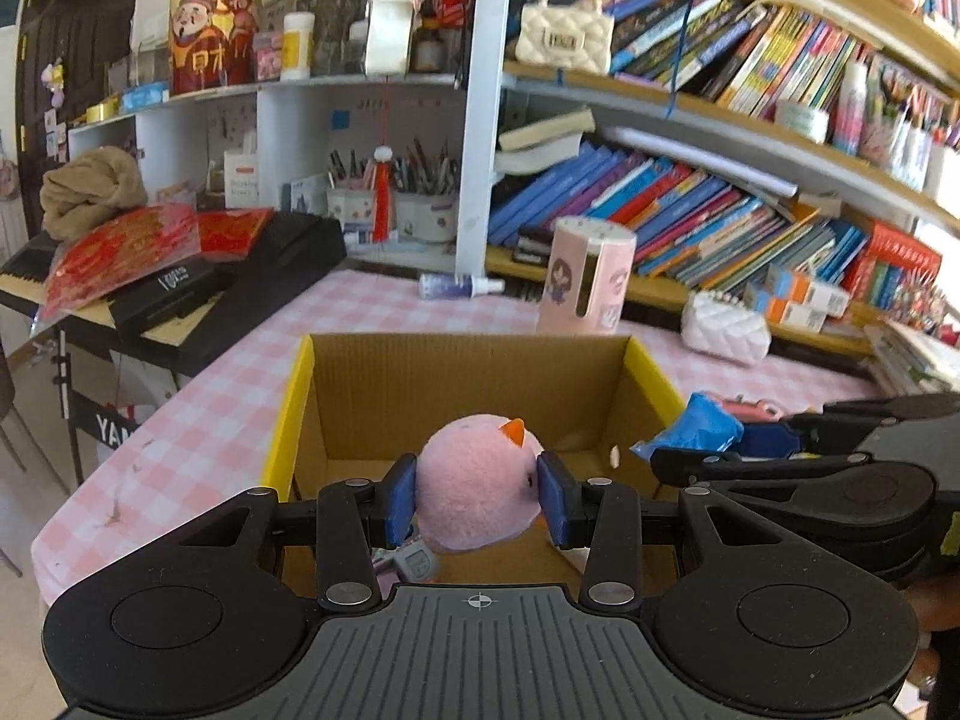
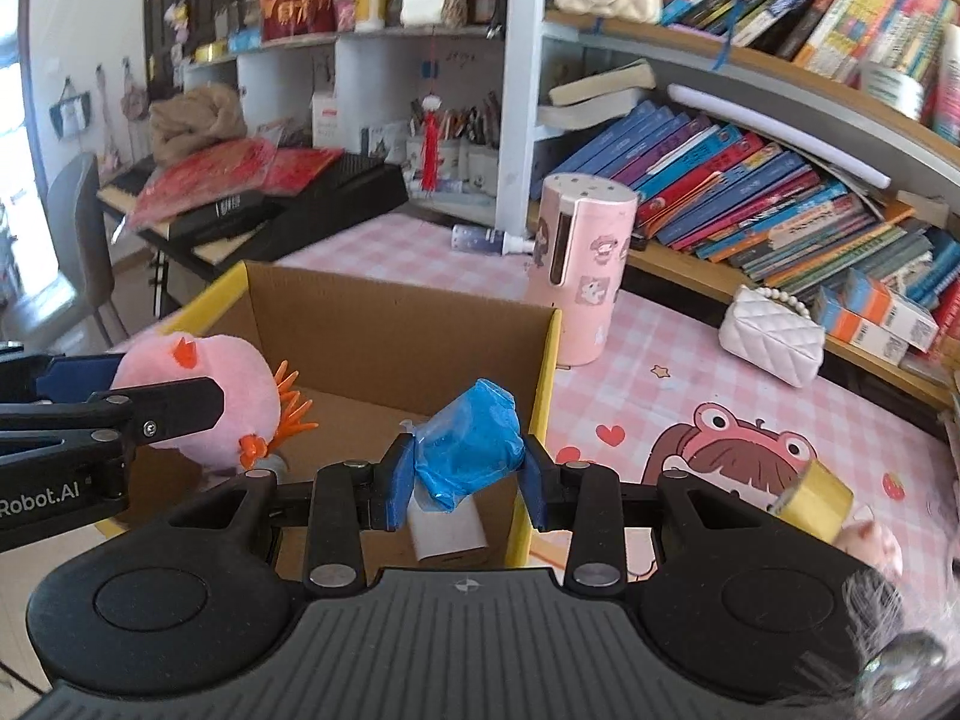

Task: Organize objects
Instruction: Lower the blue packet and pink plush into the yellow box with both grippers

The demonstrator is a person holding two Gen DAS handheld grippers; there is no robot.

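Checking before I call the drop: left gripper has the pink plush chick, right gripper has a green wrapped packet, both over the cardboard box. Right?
Not quite: the packet in the right gripper is blue, as the right wrist view shows. The left gripper does hold the pink plush chick, both over the cardboard box.

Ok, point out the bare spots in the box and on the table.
Free: the cardboard box floor toward its far wall; the checked tablecloth left of it. Crowded: the near floor with the white block; the table's right side with the tape roll.
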